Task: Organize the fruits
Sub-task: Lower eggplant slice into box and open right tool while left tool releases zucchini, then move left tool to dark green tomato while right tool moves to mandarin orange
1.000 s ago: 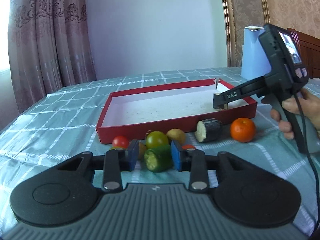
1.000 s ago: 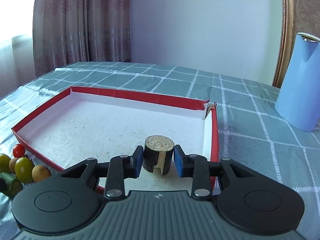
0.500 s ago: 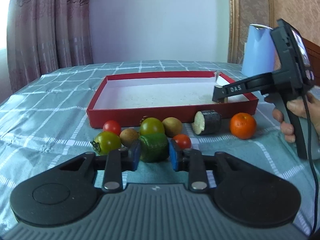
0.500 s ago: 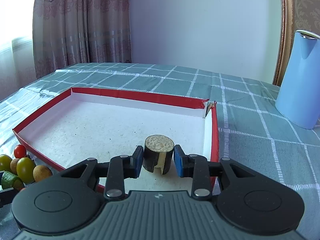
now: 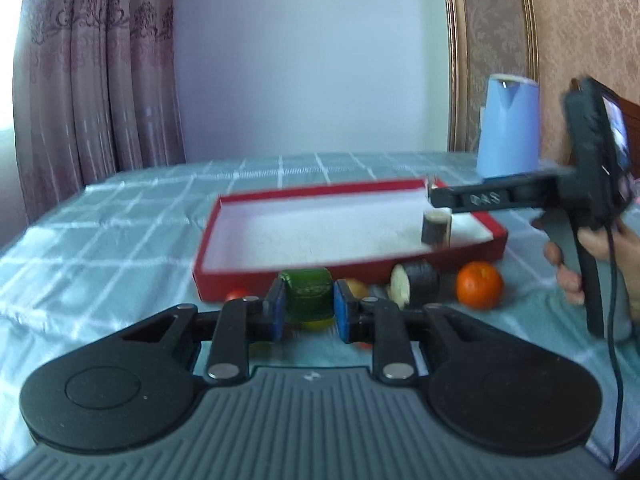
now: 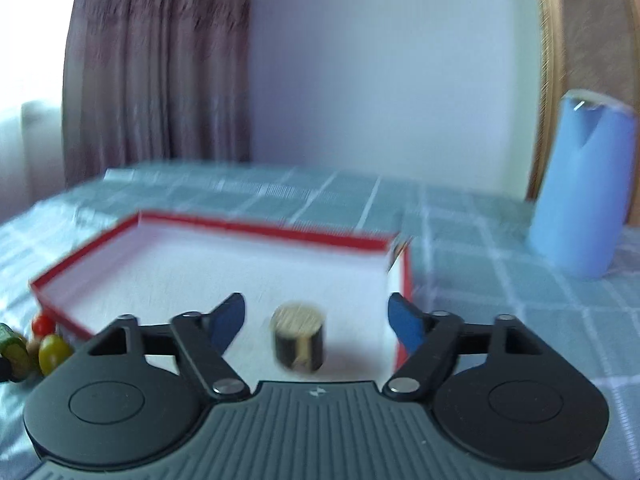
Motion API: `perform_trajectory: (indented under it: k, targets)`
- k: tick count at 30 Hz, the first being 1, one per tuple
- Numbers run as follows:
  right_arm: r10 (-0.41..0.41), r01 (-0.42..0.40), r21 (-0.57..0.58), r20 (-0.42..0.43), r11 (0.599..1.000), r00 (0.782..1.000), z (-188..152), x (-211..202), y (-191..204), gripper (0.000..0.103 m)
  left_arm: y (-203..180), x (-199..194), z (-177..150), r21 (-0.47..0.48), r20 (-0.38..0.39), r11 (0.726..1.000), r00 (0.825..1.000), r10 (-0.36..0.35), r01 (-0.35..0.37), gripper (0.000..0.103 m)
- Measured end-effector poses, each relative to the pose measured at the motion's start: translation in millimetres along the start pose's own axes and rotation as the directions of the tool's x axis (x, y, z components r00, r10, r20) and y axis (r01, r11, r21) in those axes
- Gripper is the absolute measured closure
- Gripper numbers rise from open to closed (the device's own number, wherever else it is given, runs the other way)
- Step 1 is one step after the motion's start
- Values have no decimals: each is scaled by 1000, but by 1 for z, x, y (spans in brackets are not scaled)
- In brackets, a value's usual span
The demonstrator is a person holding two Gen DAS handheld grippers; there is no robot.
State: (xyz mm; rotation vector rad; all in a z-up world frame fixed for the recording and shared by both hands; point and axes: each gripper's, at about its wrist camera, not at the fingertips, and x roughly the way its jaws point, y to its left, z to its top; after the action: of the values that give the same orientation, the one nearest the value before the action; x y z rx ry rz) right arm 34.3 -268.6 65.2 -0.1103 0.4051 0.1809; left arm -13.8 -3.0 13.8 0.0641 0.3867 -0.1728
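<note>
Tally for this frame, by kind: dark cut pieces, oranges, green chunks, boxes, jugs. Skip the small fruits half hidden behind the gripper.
Dark cut pieces: 2 (piece in the box, piece on the table)
Orange: 1
Green chunk: 1, held in the left hand-held gripper
Red box: 1
Blue jug: 1
Total: 6

A table covered by a teal cloth with a white grid point(image 5: 132, 216) was seen bearing a shallow red cardboard box with a white inside point(image 5: 494, 240). Just before the box's near wall, a round orange fruit point(image 5: 479, 290), a dark cut piece with a pale face point(image 5: 416, 282) and a small red tomato point(image 5: 236, 294) were laid on the cloth. A tall pale-blue jug point(image 6: 582, 188) was stood well apart, beyond the box.
</note>
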Motion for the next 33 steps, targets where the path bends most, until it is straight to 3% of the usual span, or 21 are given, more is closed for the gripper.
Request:
perform_trajectory:
  k: [3,7,11,16,23,24,29,31,33]
  targets:
    - [-42,41,26,40,999,998,1,-7,-6,22,5,10,19,1,29,1000,999,17,-17,81]
    - [-93,92,29,19,995,995,-1,0,-10,21,8,47,42,5,19,999,999,43,-43,80]
    - [-87,88,41,-17,995,996,-5,6,-10,21,11,100,52,8,-63,997,995,78,-77,80]
    - [-104,105,35,-20,994,994,-6,7,-9,21,17,151,54,-5,-187,995,977,101,-104,80]
    - [-104,105,60,-30,993,994,-7,8,-13,17,19,161,51,14,-166,990,976,144,-144,77]
    - [-104,105,61,-29,993,994,-8,9,-14,17,20,160,50,10,-165,989,975,145,-146,76]
    - [-107,108,35,-37,994,994,-10,12,-10,17,25,149,48,-14,-132,988,980,148,-151,48]
    - [-107,108,30,-35,994,994,-10,11,-9,17,27,139,47,-9,-95,986,982,162,-164,31]
    - [-103,104,31,-27,994,994,-11,9,-10,17,31,125,45,-20,-63,985,983,171,-173,28]
